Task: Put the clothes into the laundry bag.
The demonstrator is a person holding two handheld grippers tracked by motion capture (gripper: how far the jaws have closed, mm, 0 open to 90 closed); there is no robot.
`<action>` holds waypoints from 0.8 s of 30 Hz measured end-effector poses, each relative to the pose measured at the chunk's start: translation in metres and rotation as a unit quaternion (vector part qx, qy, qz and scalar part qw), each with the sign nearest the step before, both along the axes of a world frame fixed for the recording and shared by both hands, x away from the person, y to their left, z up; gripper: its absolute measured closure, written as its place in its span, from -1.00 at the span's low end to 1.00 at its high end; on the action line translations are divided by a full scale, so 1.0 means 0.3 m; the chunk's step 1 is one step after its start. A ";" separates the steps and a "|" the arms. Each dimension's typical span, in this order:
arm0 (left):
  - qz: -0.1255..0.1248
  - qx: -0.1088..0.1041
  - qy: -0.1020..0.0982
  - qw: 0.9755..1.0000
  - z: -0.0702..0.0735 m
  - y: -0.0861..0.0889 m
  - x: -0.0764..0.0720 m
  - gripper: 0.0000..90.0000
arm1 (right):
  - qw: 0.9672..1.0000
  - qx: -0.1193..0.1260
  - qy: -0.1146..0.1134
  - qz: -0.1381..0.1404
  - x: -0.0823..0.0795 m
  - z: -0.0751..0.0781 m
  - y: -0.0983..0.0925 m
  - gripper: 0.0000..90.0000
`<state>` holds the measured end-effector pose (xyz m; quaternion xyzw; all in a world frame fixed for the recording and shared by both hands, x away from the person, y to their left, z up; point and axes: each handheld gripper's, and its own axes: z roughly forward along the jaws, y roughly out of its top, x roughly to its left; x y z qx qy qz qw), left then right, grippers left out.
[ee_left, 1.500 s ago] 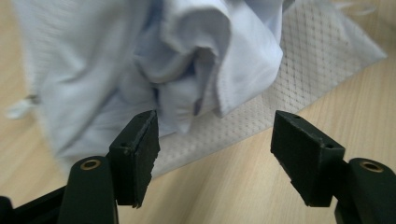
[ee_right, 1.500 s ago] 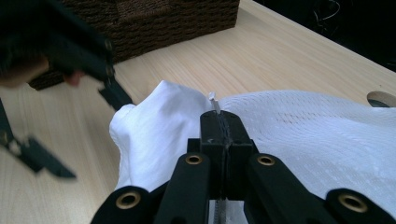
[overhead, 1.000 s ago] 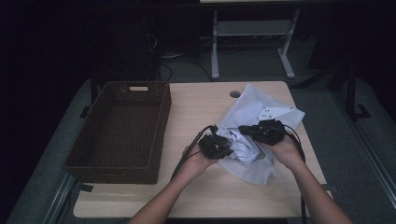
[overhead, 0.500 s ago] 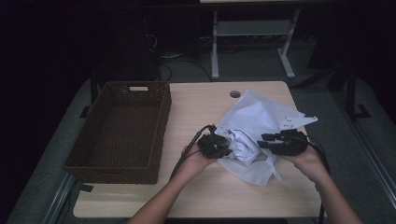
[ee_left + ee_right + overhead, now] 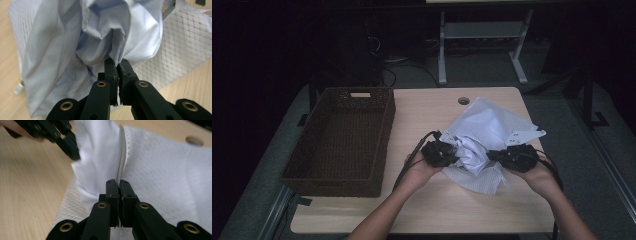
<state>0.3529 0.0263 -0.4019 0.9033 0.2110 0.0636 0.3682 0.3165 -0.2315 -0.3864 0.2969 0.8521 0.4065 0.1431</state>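
High view: a crumpled pale-blue garment inside a white mesh zip bag lies on the light wooden desk, right of an empty brown woven basket; the left claw and right claw flank it. Left gripper view: the left claw pinches a fold of blue cloth. Right gripper view: the right claw, having just reclosed, pinches the bag's zip edge. Judged step: freeing garment from bag; next calls for pulling the two grips apart.

Counting what's sitting on the table right now: one basket, one mesh bag, one cloth, two grippers.
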 end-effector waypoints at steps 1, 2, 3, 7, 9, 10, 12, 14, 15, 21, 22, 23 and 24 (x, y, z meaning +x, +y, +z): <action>-0.001 0.000 -0.006 1.000 0.010 -0.010 0.000 0.93 | 1.000 0.001 -0.006 0.002 0.000 0.011 0.002 0.93; -0.001 -0.001 -0.008 1.000 0.018 -0.022 0.002 0.93 | 1.000 0.005 -0.010 0.003 0.001 0.020 0.005 0.93; 0.000 -0.002 -0.009 1.000 0.024 -0.037 0.005 0.92 | 1.000 0.009 -0.011 0.003 0.000 0.027 0.007 0.93; 0.005 0.006 -0.009 1.000 0.015 -0.100 0.037 0.93 | 1.000 0.014 -0.017 0.010 -0.004 0.042 0.012 0.93; 0.007 0.015 -0.007 1.000 -0.002 -0.124 0.051 0.93 | 1.000 0.013 -0.017 0.011 -0.005 0.042 0.010 0.94; 0.010 0.013 -0.002 1.000 -0.021 -0.140 0.059 0.93 | 1.000 0.013 -0.017 0.013 -0.004 0.041 0.008 0.94; 0.011 0.021 0.005 1.000 -0.052 -0.163 0.072 0.92 | 1.000 0.014 -0.012 0.012 -0.003 0.037 0.003 0.94; 0.010 0.027 0.010 1.000 -0.079 -0.181 0.082 0.92 | 1.000 0.018 -0.009 0.014 -0.002 0.035 -0.001 0.93; 0.009 0.031 0.011 0.999 -0.091 -0.188 0.086 0.91 | 1.000 0.017 -0.010 0.015 -0.002 0.035 -0.001 0.94; 0.012 0.022 0.002 1.000 -0.118 -0.192 0.083 0.81 | 1.000 0.016 -0.005 0.010 -0.004 0.029 -0.009 0.94; 0.012 0.019 0.003 1.000 -0.115 -0.185 0.079 0.76 | 1.000 0.015 -0.006 0.011 -0.003 0.028 -0.013 0.94; 0.013 0.015 0.004 1.000 -0.111 -0.177 0.074 0.69 | 1.000 0.016 -0.006 0.010 -0.003 0.028 -0.016 0.93; 0.012 0.011 0.006 1.000 -0.106 -0.168 0.071 0.62 | 1.000 0.017 -0.006 0.010 -0.003 0.028 -0.018 0.94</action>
